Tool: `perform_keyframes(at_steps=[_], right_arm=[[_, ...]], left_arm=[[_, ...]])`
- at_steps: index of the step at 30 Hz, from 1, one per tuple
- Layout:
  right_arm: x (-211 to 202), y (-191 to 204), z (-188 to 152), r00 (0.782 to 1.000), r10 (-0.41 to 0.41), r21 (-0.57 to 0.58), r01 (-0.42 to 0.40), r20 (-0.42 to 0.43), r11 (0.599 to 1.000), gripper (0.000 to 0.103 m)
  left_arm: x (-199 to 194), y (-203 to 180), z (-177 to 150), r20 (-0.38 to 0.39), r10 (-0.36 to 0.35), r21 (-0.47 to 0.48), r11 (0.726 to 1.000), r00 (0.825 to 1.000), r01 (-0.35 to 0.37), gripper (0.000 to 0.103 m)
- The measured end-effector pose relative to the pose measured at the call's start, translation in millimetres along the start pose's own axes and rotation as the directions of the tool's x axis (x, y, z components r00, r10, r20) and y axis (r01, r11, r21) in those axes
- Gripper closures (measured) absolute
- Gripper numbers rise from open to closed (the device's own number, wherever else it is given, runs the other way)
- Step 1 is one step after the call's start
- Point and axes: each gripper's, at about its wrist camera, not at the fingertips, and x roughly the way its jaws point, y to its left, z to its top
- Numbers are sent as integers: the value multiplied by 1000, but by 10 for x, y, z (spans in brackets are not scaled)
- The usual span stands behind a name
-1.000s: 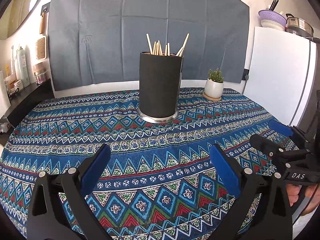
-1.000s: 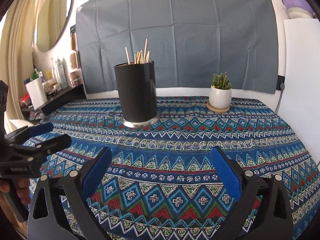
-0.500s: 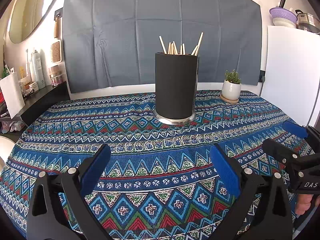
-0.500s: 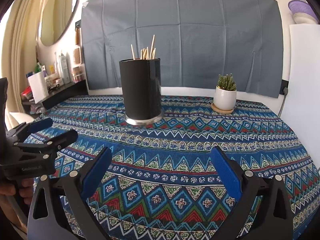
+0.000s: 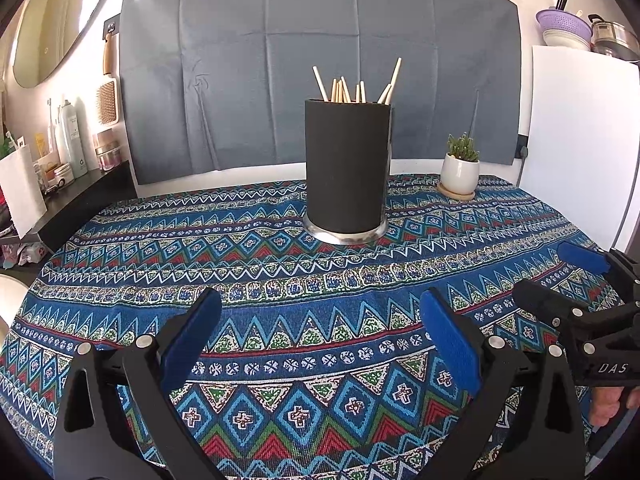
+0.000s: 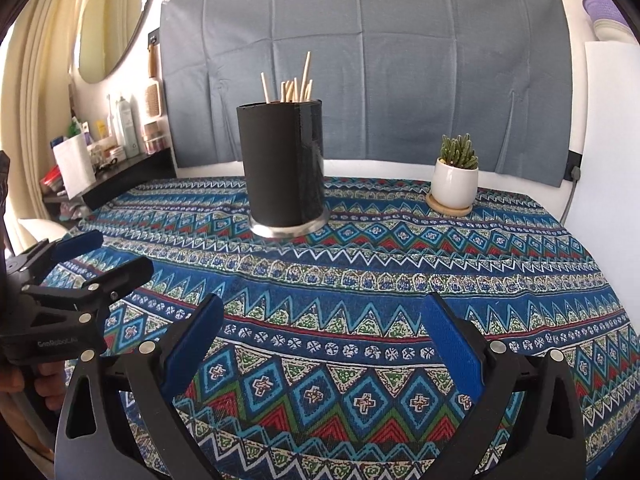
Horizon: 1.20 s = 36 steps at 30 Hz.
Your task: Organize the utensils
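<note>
hovering over patterned cloth [image 5: 280, 320], left gripper [image 5: 320, 332] and right gripper [image 6: 322, 332] fingers released, chopstick holder [image 5: 347, 172] beyond

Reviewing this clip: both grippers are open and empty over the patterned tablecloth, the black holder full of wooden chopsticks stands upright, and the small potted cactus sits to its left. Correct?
Not quite. The potted cactus sits to the right of the black holder, not its left, as both wrist views show. The rest holds: left gripper and right gripper are open and empty over the tablecloth, and the chopsticks stand in the upright holder.

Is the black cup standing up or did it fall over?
Standing up. The black cup sits flat on its silver base on the tablecloth, and the wooden sticks poke out the top.
</note>
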Motion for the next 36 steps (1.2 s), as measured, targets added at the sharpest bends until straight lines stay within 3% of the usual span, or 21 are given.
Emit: perform_keyframes(at_steps=[36], right_arm=[[16, 77, -6, 1000, -14, -54, 14, -3, 998, 8]], left_arm=[[5, -40, -6, -16, -16, 10, 1000, 1000, 16, 6]])
